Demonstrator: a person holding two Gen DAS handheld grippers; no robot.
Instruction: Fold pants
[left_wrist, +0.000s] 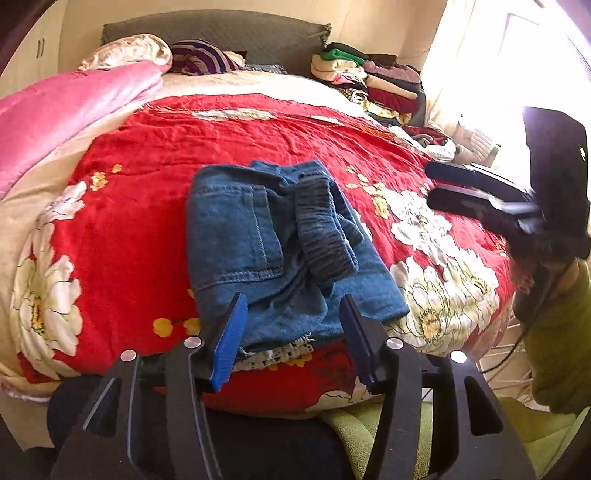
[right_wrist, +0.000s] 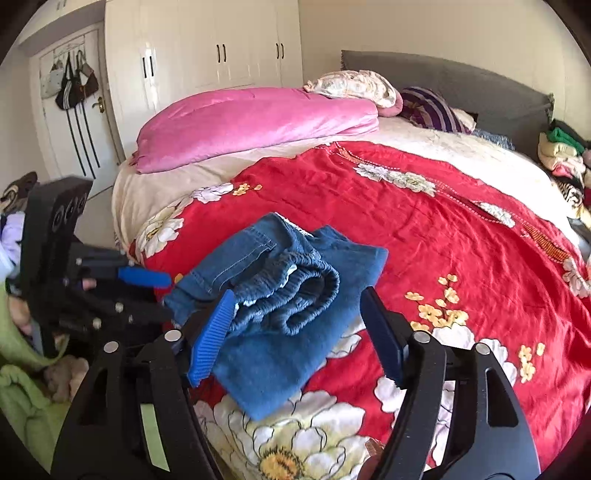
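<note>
Left gripper (left_wrist: 293, 332), fingers spread wide and holding nothing, poised at the near edge of the denim pants (left_wrist: 280, 254); its blue pads stand on either side of that edge without clear contact. Right gripper (right_wrist: 295, 332), likewise spread and empty, hovers over the right-hand side of the pants, seen from the left wrist as a dark pair of fingers well off to the right of the garment. The pants lie in a compact folded bundle on the red floral bedspread (left_wrist: 221, 140), near the foot of the bed; the elastic waistband (right_wrist: 306, 291) is turned up on top of the bundle, and a back pocket (left_wrist: 236, 229) faces upward beside it. A white lace hem (left_wrist: 280, 350) peeps out from under the near edge of the pants. A pink quilt (right_wrist: 251, 122) lies beyond the pants toward the headboard, and a stack of folded clothes (left_wrist: 365, 81) sits at the far corner. Judged stage: the folding appears essentially complete, both tools having let go. The next move probably calls for tidying the bunched waistband or lifting the bundle whole, gripping through all layers so the fold does not spring open.
</note>
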